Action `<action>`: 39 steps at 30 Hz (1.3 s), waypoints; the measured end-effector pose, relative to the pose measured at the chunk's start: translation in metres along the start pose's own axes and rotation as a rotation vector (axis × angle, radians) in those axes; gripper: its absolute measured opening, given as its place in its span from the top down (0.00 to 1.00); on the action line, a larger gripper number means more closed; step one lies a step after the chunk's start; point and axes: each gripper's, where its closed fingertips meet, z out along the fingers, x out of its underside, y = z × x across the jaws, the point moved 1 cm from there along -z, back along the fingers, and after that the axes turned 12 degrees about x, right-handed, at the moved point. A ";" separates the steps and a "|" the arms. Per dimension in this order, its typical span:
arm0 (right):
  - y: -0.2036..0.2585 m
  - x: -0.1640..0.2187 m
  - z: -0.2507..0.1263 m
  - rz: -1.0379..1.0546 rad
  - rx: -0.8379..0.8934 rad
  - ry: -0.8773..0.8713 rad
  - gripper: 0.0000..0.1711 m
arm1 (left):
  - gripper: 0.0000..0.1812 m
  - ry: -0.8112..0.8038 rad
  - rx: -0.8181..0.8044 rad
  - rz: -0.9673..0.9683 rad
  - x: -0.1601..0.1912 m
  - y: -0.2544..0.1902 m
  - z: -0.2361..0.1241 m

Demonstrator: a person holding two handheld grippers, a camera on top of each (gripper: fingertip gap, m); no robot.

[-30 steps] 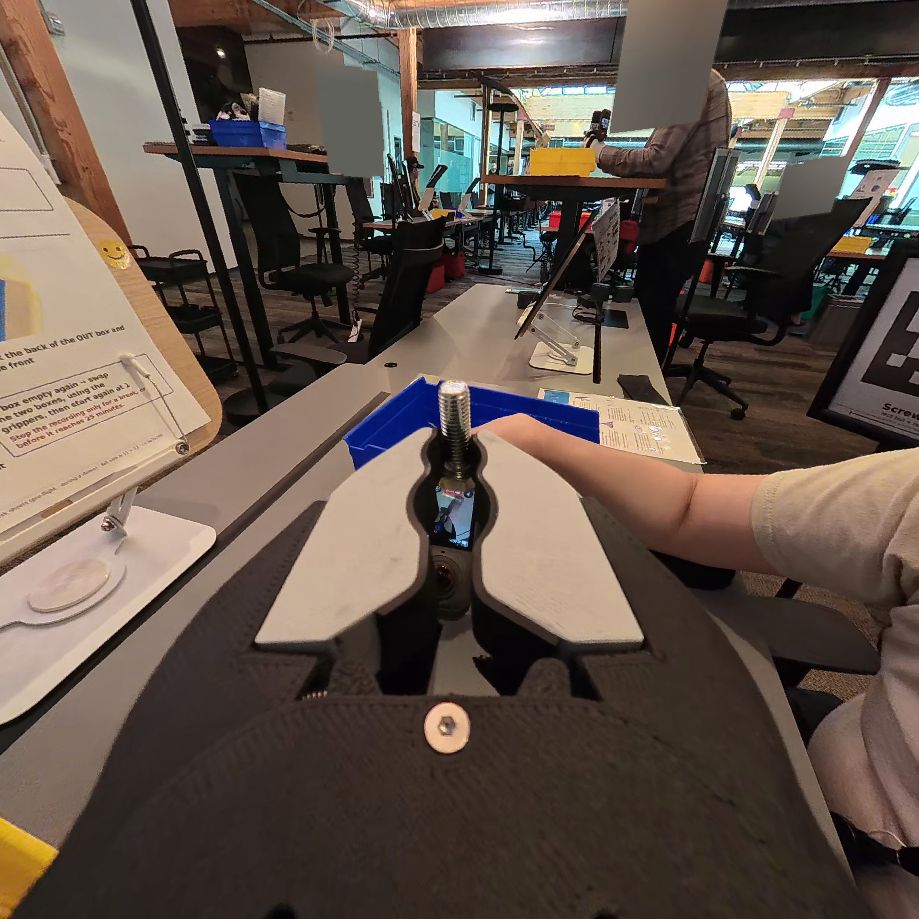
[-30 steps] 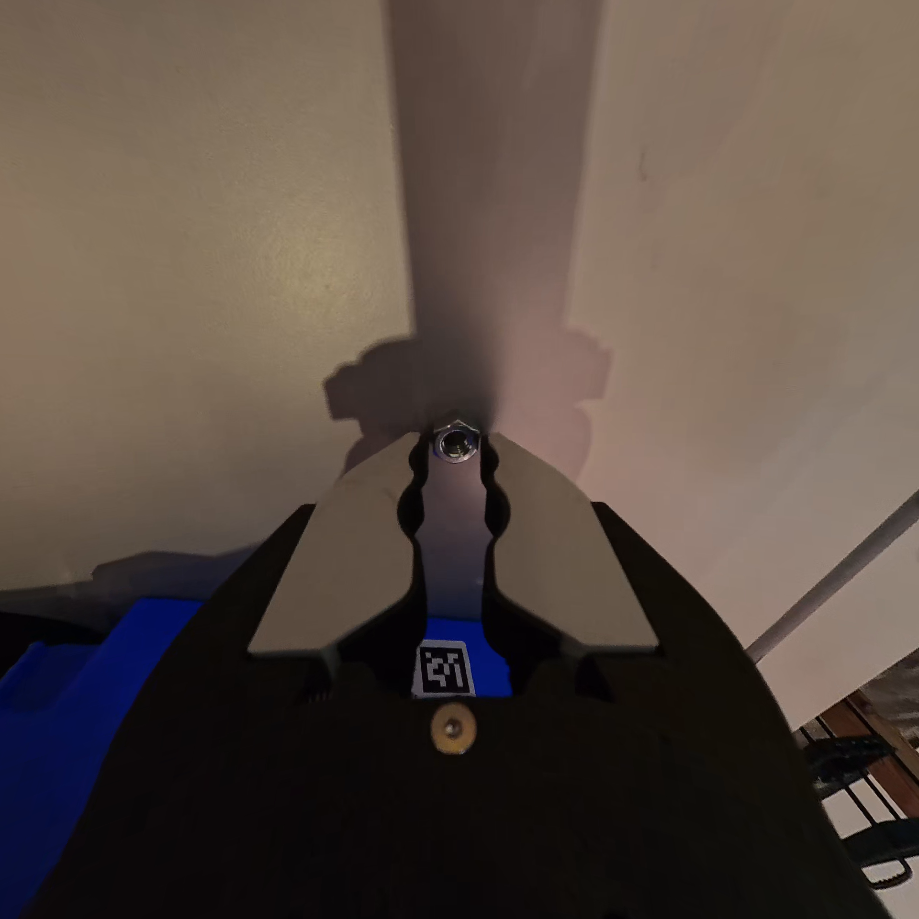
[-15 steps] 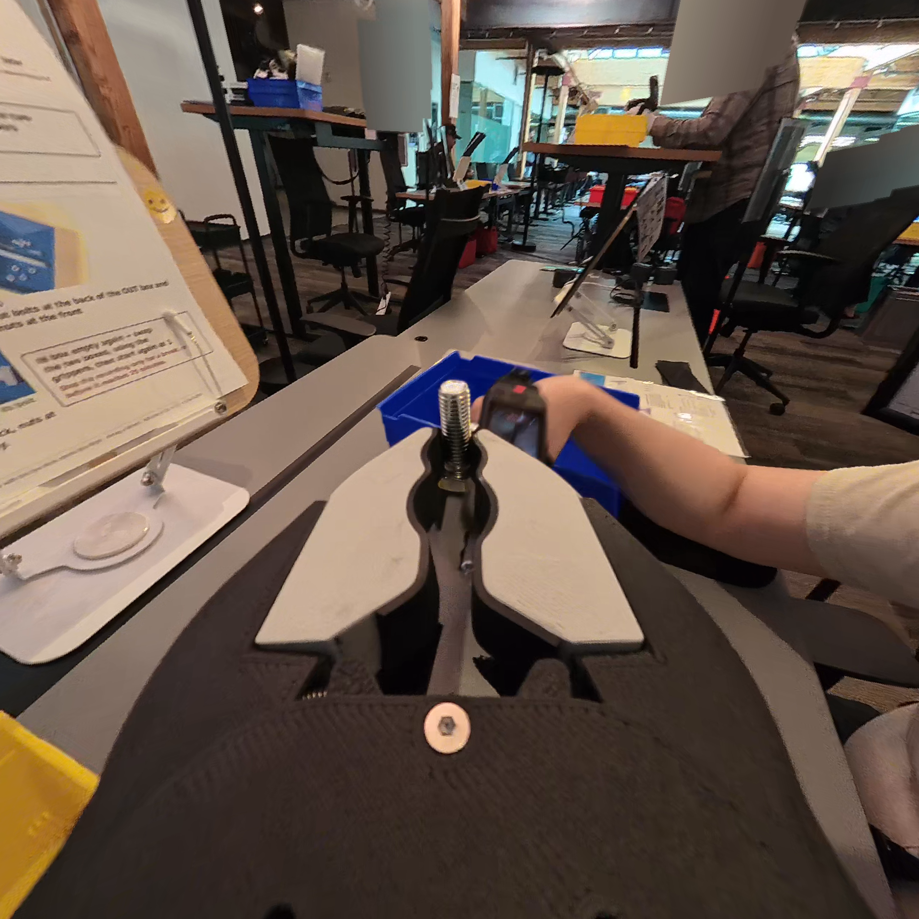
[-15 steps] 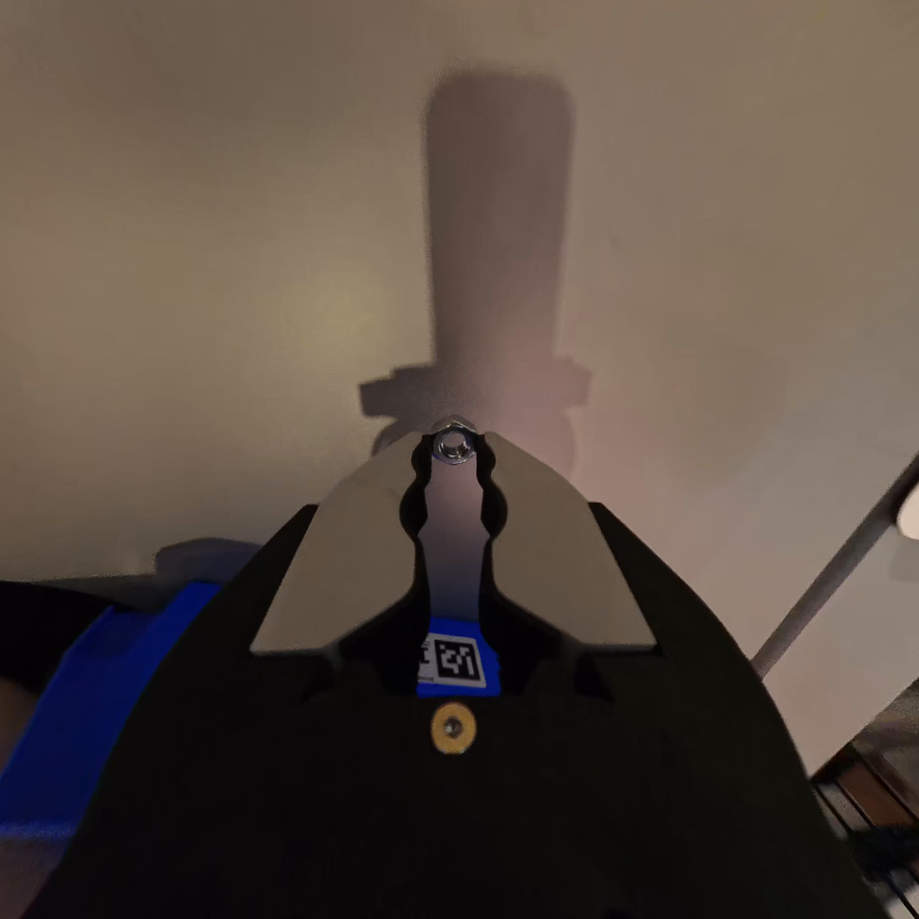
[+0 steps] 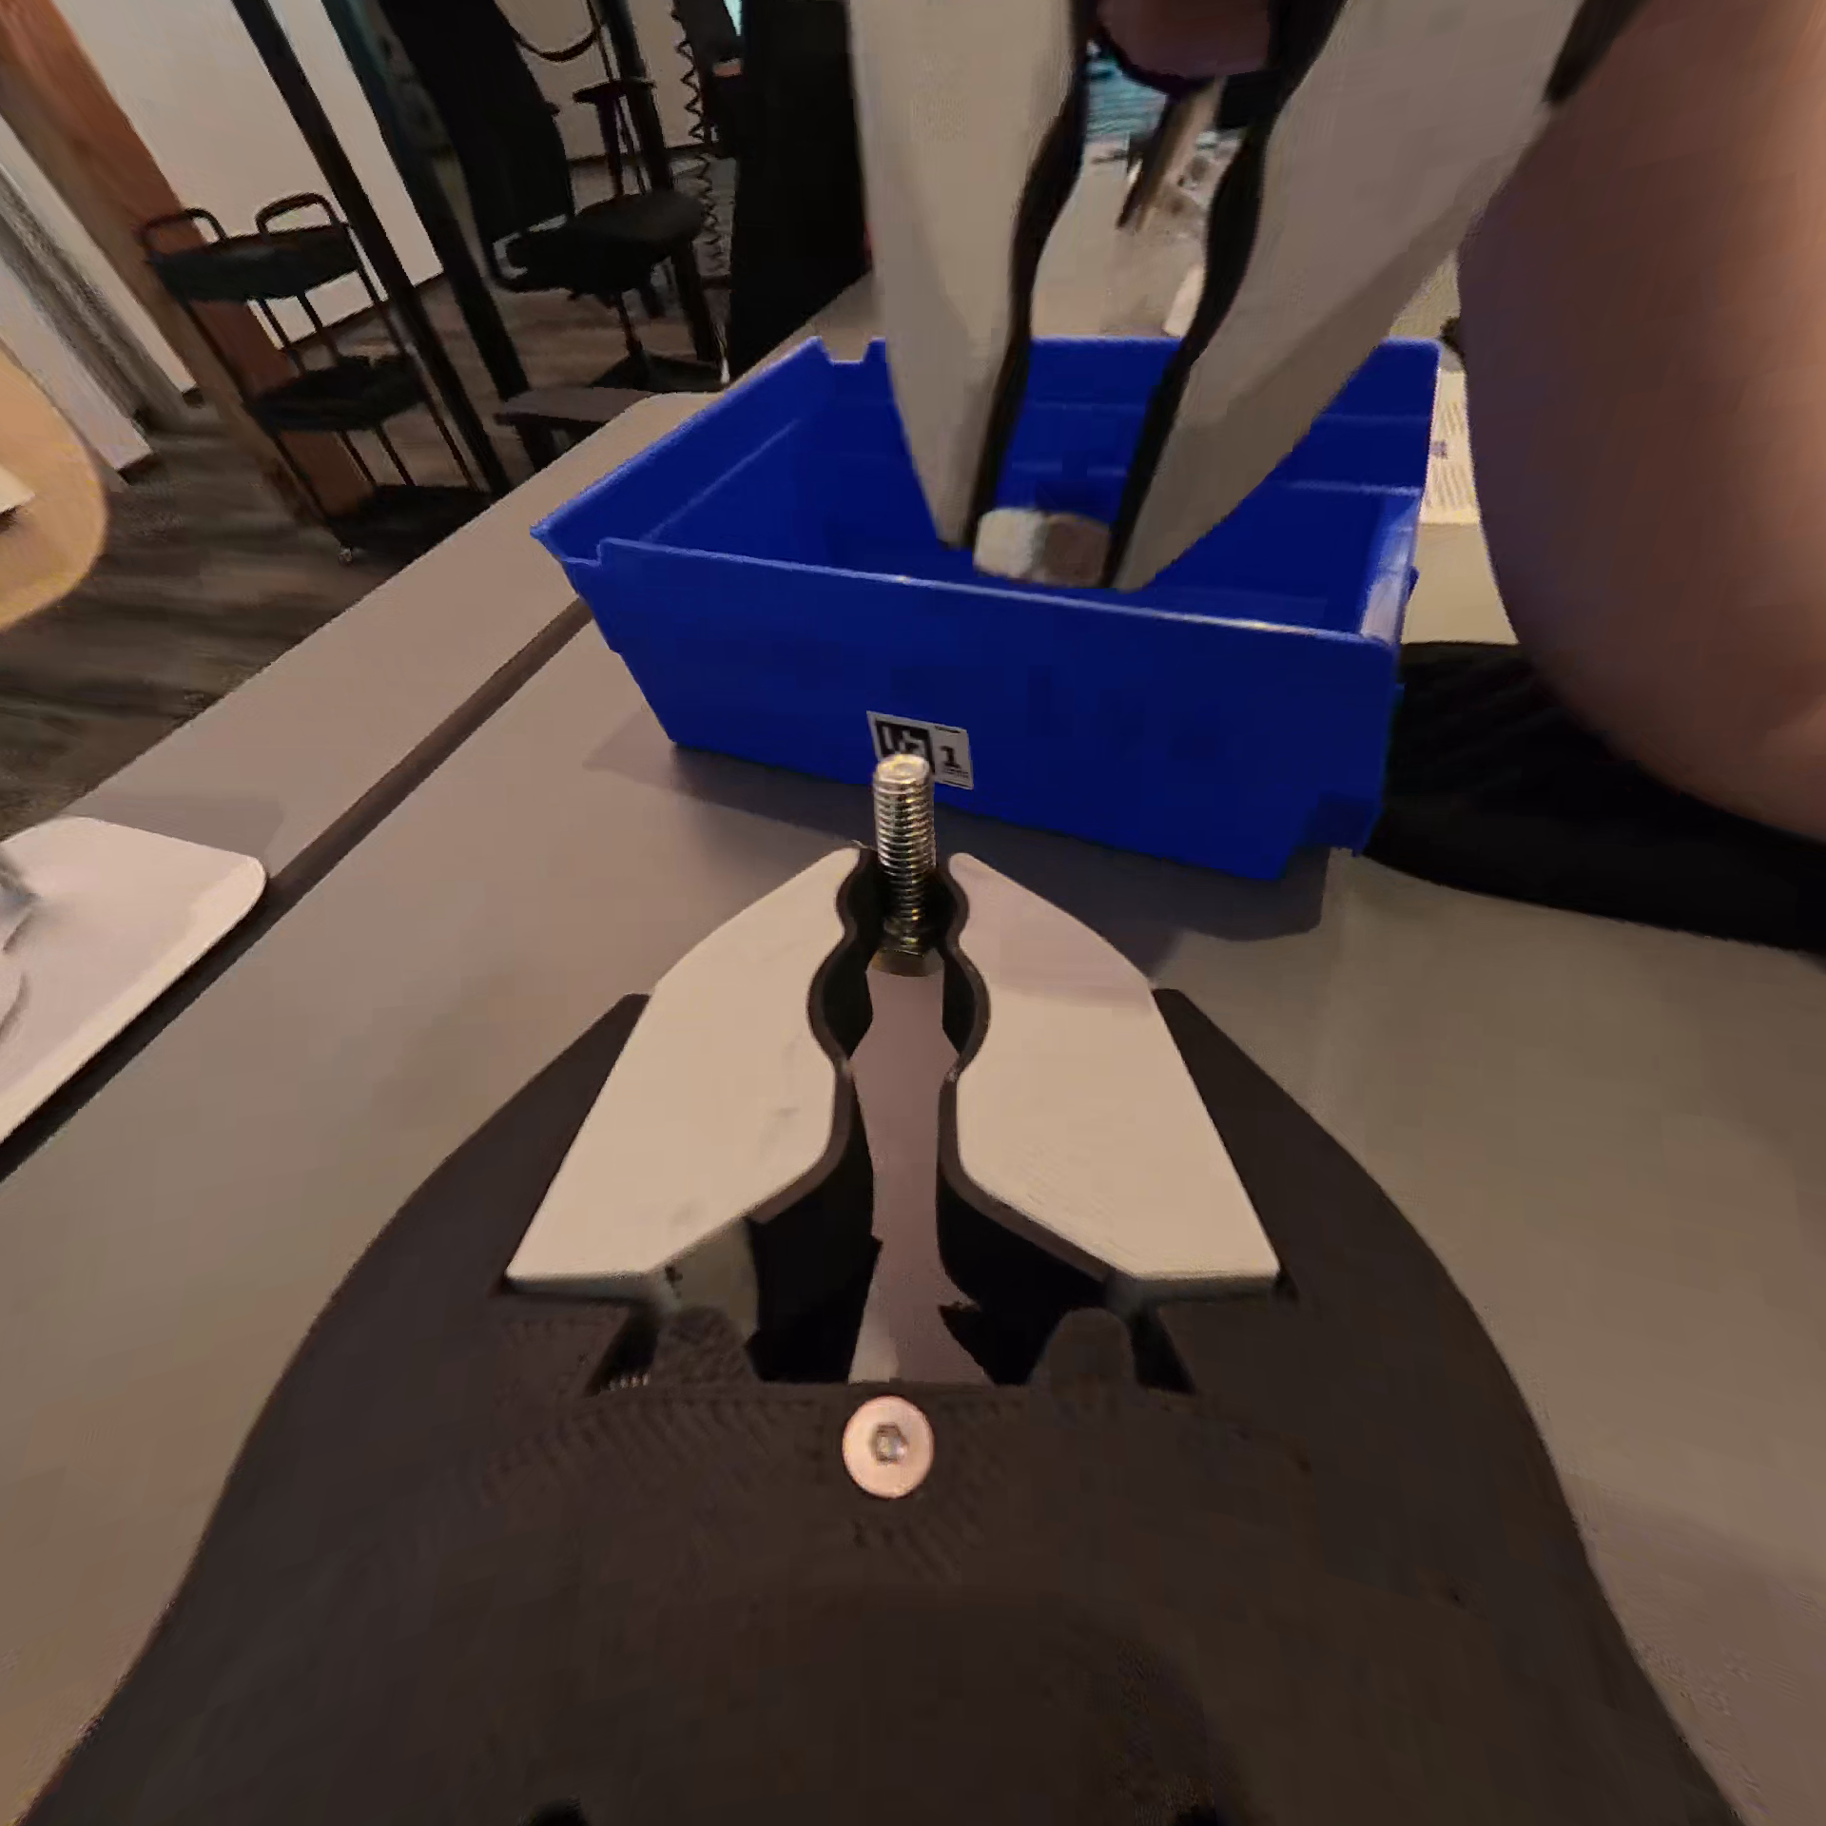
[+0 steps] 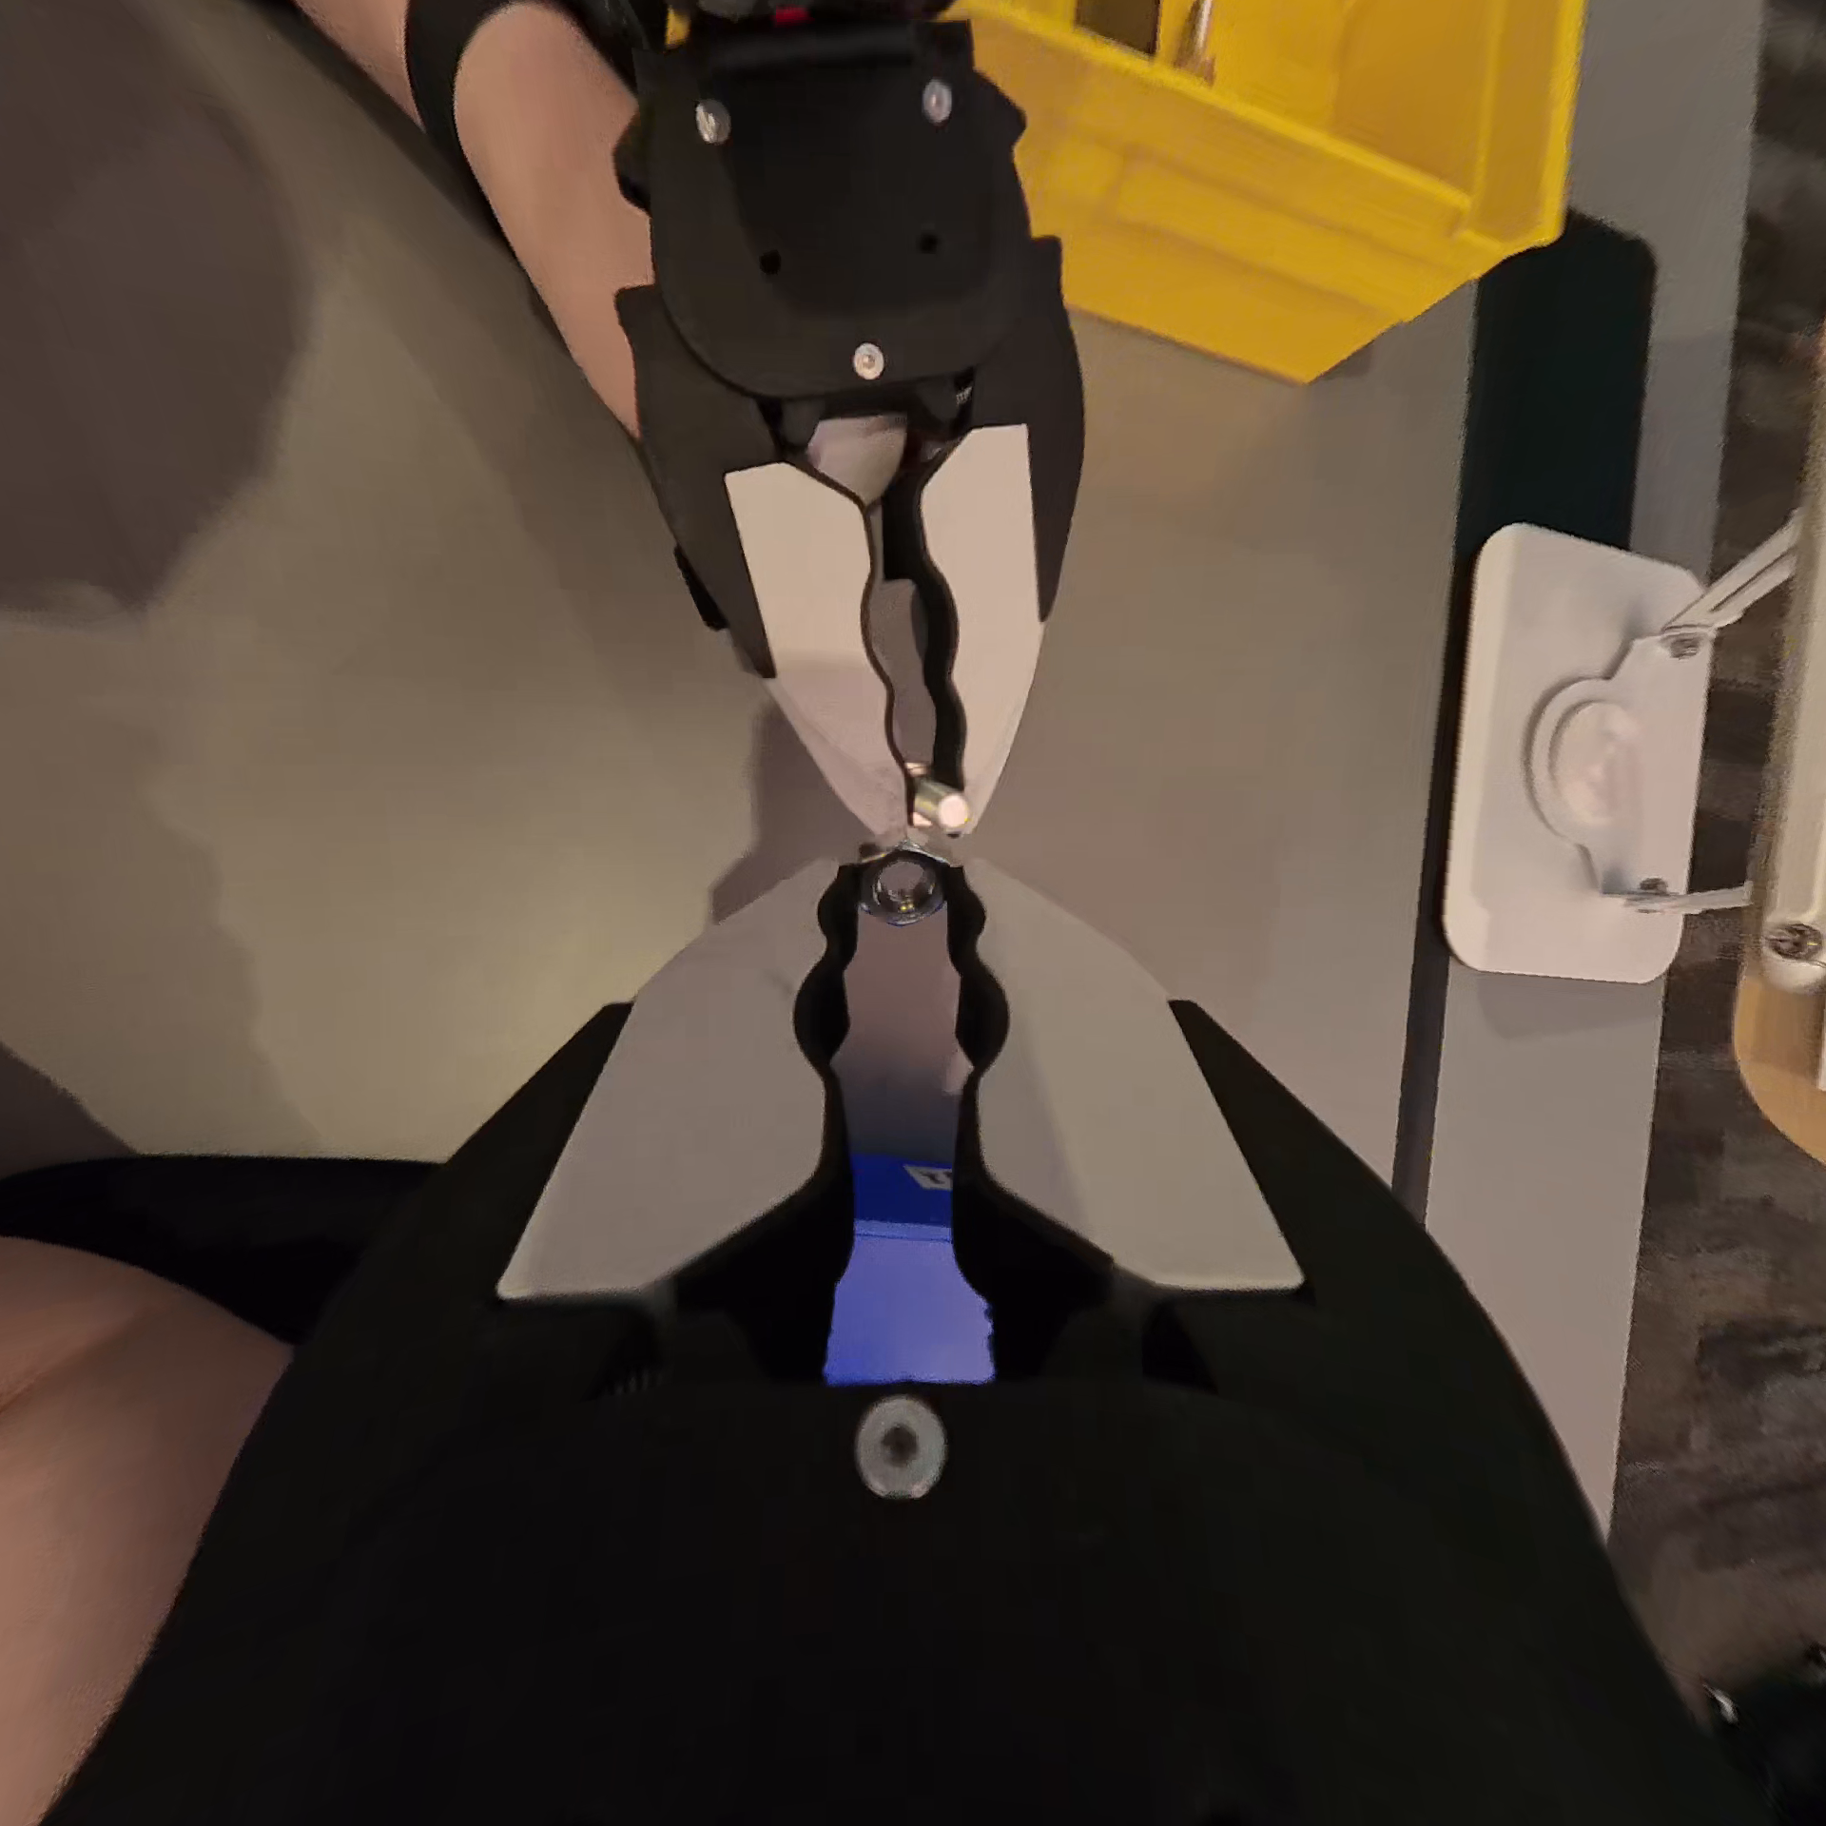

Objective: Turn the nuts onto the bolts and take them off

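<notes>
My left gripper (image 5: 901, 870) is shut on a silver threaded bolt (image 5: 901, 850), which sticks out past its fingertips over the grey table (image 5: 395, 1037). My right gripper (image 6: 899, 874) is shut on a silver hex nut (image 6: 899, 889). In the left wrist view the right gripper (image 5: 1042, 563) hangs from above, with the nut (image 5: 1042, 548) at its tips, above and beyond the bolt. In the right wrist view the left gripper (image 6: 934, 800) faces mine, and its bolt tip (image 6: 944, 802) lies just beyond the nut, slightly to the right. Nut and bolt are apart.
A blue bin (image 5: 988, 672) with a tag on its front wall stands on the table behind the bolt. A yellow bin (image 6: 1275, 168) sits behind the left gripper. A white stand base (image 6: 1571, 751) is at the table's side. A bare forearm (image 5: 1660, 445) is at right. The tips of one gripper are about 6 cm away from the tips of the other.
My right gripper swung up from the blue bin with the nut and now faces the left gripper. The left gripper tilted down toward the table, bolt still held.
</notes>
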 end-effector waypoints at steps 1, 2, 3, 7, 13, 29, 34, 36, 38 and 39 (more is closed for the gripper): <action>0.002 0.002 0.006 -0.023 -0.009 0.028 0.89 | 0.95 0.016 -0.003 0.015 0.003 -0.001 0.002; 0.005 0.004 0.011 -0.046 -0.021 0.055 0.89 | 0.95 0.033 -0.002 0.029 0.007 -0.001 0.004; 0.008 0.006 0.016 -0.064 -0.033 0.082 0.89 | 0.95 0.039 0.003 0.041 0.009 -0.003 0.007; 0.008 0.017 0.027 -0.127 -0.015 0.171 0.89 | 0.95 0.069 -0.012 0.105 0.013 -0.005 0.009; 0.011 0.015 0.034 -0.191 -0.005 0.170 0.89 | 0.95 0.094 -0.032 0.176 0.009 -0.009 0.008; -0.002 -0.001 0.031 0.194 -0.013 0.157 0.89 | 0.95 0.086 -0.050 0.130 -0.002 -0.002 -0.005; -0.009 -0.003 0.035 0.395 -0.052 0.174 0.89 | 0.95 0.155 -0.151 0.198 -0.002 0.007 -0.011; -0.012 -0.003 0.038 0.475 -0.049 0.199 0.89 | 0.95 0.174 -0.182 0.200 0.000 0.011 -0.013; -0.015 -0.004 0.041 0.549 -0.031 0.215 0.89 | 0.95 0.179 -0.196 0.178 0.001 0.014 -0.014; -0.017 -0.005 0.043 0.585 -0.019 0.218 0.89 | 0.95 0.179 -0.203 0.165 0.002 0.016 -0.016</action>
